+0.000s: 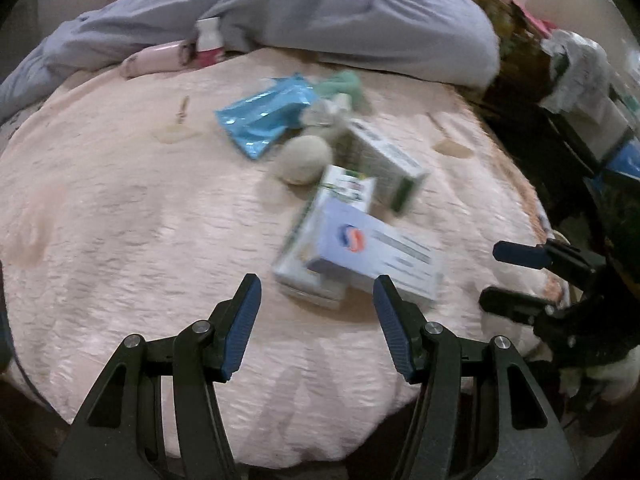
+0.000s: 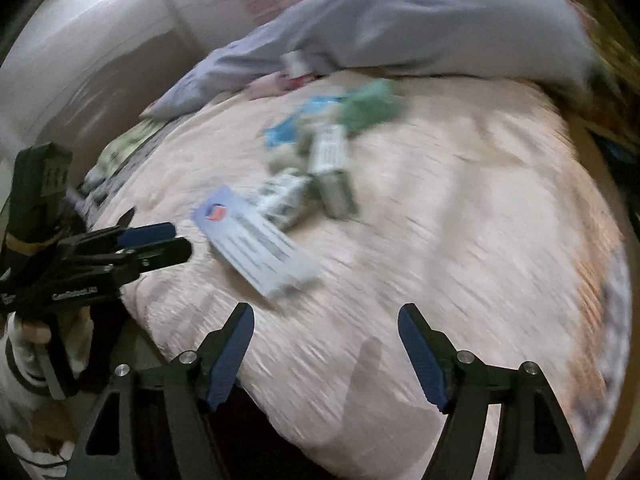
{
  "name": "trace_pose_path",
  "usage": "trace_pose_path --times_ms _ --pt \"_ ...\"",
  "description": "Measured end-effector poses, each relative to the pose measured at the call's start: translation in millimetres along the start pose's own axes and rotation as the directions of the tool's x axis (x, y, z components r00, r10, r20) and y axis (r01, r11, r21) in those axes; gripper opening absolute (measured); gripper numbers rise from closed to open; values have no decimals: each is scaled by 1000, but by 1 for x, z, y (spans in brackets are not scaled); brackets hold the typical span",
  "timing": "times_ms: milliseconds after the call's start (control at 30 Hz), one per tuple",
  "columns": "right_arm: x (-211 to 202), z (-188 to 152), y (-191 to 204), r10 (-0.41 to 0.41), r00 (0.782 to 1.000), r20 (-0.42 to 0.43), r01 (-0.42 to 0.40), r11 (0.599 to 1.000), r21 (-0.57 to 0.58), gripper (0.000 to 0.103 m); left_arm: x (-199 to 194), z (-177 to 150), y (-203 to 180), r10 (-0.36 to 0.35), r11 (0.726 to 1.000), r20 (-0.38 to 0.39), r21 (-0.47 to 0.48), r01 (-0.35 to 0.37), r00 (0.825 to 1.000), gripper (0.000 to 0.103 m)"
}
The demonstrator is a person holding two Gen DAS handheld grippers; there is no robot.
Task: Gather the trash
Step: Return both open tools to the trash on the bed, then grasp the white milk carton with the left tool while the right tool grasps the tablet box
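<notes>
Pink bed (image 1: 120, 208): trash heap mid-blanket. Lavender box (image 1: 376, 252) nearest, long axis slanting right. Left gripper (image 1: 316, 300) spread, empty, just short of box, nearer. Right gripper (image 2: 326, 336) spread, empty, farther off.

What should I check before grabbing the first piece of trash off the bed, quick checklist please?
1. Left gripper empty, jaws apart: ok.
2. Right gripper empty, jaws apart: ok.
3. Nearest item, the pale blue box, lies unobstructed on top: ok.
4. Left gripper lined up on that box: not ok, box sits up and right of its jaws.
5. Grippers clear of each other: ok.
6. Trash bin location: cannot tell.
</notes>
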State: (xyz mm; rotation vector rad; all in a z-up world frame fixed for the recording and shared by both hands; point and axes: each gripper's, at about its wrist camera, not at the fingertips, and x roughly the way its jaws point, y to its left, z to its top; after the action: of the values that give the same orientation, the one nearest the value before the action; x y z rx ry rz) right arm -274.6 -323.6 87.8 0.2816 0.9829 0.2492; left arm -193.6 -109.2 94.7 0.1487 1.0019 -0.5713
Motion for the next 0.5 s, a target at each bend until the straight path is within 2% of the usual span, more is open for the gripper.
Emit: trace_pose_path --times_ms 100,267,400,500 --pt "23 18 21 29 999 -23 -31 995 -92 74 10 8 9 8 1000 -8 -13 -8 1000 57" --pt "54 36 43 44 997 -67 -58 974 -220 75 30 24 16 -19 999 -22 -37 18 1000 57" --pt "75 47 45 41 995 -86 -60 971 -233 75 40 34 20 -45 998 -27 -47 43 999 57" --pt "92 55 39 40 994 -103 -60 978 -198 74 42 38 22 -84 995 -27 -56 82 996 57"
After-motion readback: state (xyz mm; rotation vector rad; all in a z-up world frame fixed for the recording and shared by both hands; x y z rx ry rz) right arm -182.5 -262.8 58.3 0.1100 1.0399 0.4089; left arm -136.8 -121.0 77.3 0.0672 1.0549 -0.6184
